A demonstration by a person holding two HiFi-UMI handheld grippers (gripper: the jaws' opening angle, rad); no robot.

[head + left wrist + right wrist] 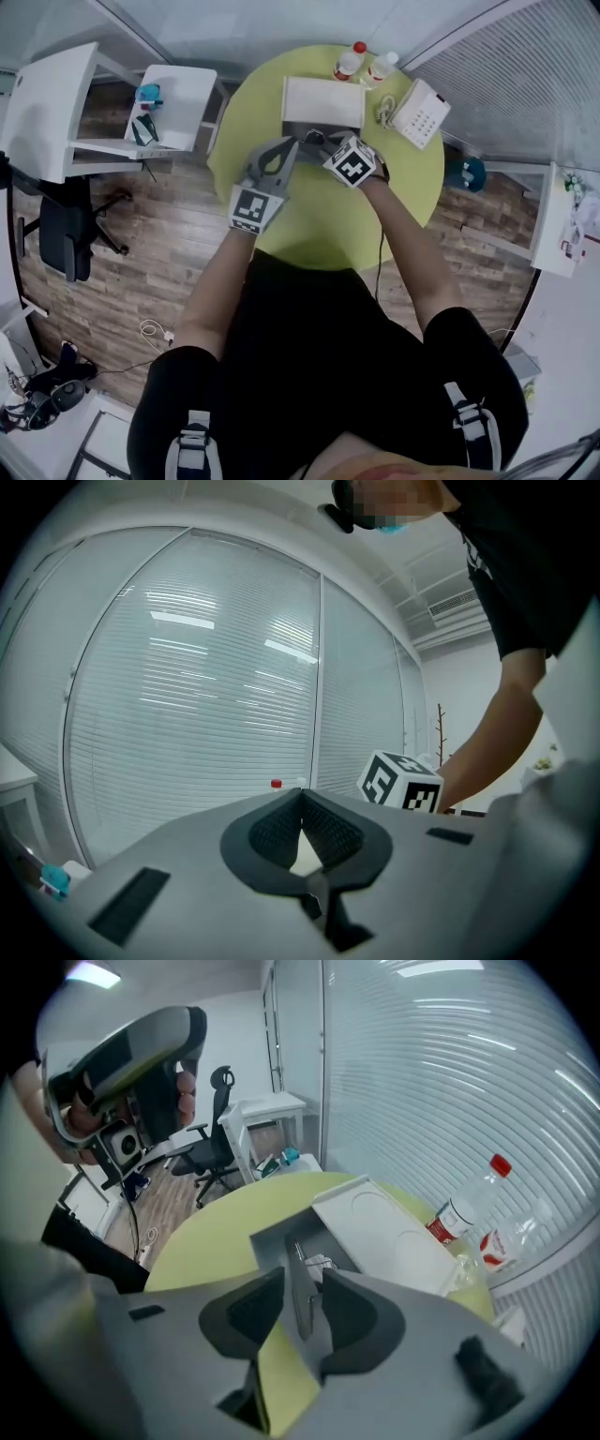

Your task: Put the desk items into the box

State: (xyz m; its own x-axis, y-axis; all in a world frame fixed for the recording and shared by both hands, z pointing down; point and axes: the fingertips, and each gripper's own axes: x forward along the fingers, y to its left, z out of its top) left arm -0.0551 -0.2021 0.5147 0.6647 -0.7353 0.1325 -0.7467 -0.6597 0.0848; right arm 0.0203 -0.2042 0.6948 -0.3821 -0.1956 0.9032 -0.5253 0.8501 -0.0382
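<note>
Open grey box [272, 1241] set on a round yellow-green table [319, 225], slim metallic item [300, 1302] and small white item [319, 1262] seen inside, white lid [384, 1232] laid flat just behind, red-capped bottle [459, 1213], clear bottle [382, 66] and white telephone [419, 112] left outside.

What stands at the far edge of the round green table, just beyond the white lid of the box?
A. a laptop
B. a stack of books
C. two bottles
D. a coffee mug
C: the head view shows a red-capped bottle and a white-capped bottle side by side past the lid, near the far rim of the table.
</note>
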